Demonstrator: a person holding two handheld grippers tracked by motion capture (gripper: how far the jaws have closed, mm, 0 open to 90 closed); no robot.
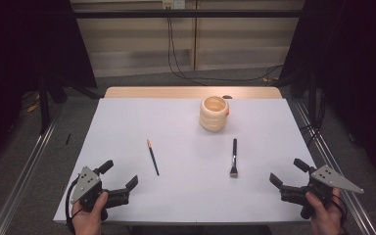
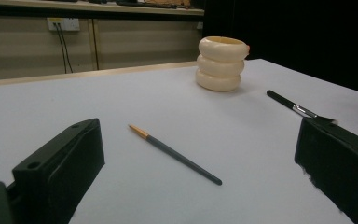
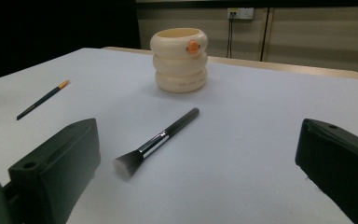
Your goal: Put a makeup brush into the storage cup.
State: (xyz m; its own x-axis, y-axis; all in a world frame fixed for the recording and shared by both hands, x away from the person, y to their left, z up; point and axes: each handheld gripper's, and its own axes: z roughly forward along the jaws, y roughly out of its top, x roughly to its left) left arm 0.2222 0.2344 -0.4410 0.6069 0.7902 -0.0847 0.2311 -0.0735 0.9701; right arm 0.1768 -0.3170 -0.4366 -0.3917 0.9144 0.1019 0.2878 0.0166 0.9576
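Both grippers are open and empty. Pencil (image 1: 152, 157) lies at 1 o'clock from left gripper (image 1: 120, 177); brush (image 1: 234, 157) at 11 o'clock from right gripper (image 1: 285, 172). The right gripper view shows the holder's (image 3: 180, 60) orange mark.

Lab-like recording booth: white table (image 1: 127, 127) on metal frame rails (image 1: 22, 176), black curtains (image 1: 24, 44) both sides, cables (image 1: 186, 68) trailing from wall socket (image 1: 173, 4), grey carpet floor.

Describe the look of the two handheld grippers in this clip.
Both are matt black with two blocky jaws. The left gripper carries a grey three-cornered plate dotted with small holes, and a black cable loops from its base. The right gripper has the same plate. In the gripper views each jaw shows a small round hole near its top. No sleeves visible.
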